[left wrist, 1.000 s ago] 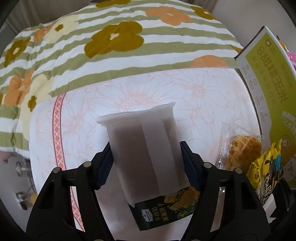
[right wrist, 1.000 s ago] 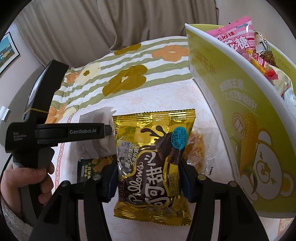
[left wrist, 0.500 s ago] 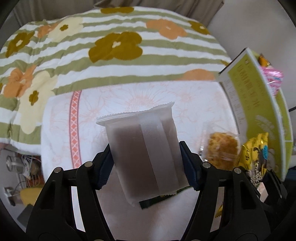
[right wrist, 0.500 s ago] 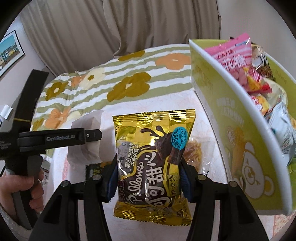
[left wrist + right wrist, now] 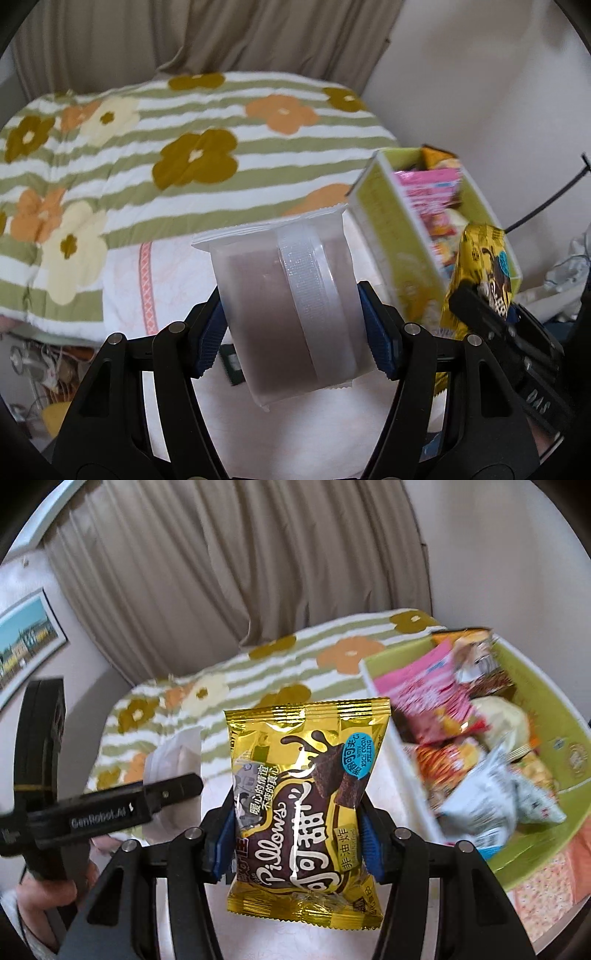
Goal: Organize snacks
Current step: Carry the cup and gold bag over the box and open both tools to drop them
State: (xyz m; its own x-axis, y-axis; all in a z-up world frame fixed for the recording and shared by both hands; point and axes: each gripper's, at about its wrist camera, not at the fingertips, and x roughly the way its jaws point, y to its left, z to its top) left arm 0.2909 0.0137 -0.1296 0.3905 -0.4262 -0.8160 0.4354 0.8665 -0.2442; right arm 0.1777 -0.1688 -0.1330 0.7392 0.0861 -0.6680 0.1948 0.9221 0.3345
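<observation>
Bed, far side: quilt (image 5: 147,155) in green and white stripes with brown, orange and cream flowers; beige curtain (image 5: 240,565) behind it. Near side of bed covered by a white cloth (image 5: 162,280) with pale orange print and an orange border strip. Yellow-green snack box (image 5: 554,801) sits at right on that cloth, open-topped, already crowded: pink packet (image 5: 421,686), a white-and-grey packet (image 5: 491,805), orange and red wrappers among them, labels too blurred to read. Right gripper (image 5: 297,834), jaws closed part-way on a gold "Pillows" cocoa snack bag (image 5: 306,805), blue pads pressing both side edges; bag upright, lifted clear of the cloth, just left of the box's near wall. Left gripper (image 5: 291,332), jaws likewise clamped on a frosted white packet (image 5: 284,302) with brownish contents and a centre seam facing the camera; held above the cloth, slightly tilted, left of the box. A dark green packet (image 5: 232,365) peeks out low behind the white one, on the cloth. Framed picture (image 5: 26,638) on left wall.
</observation>
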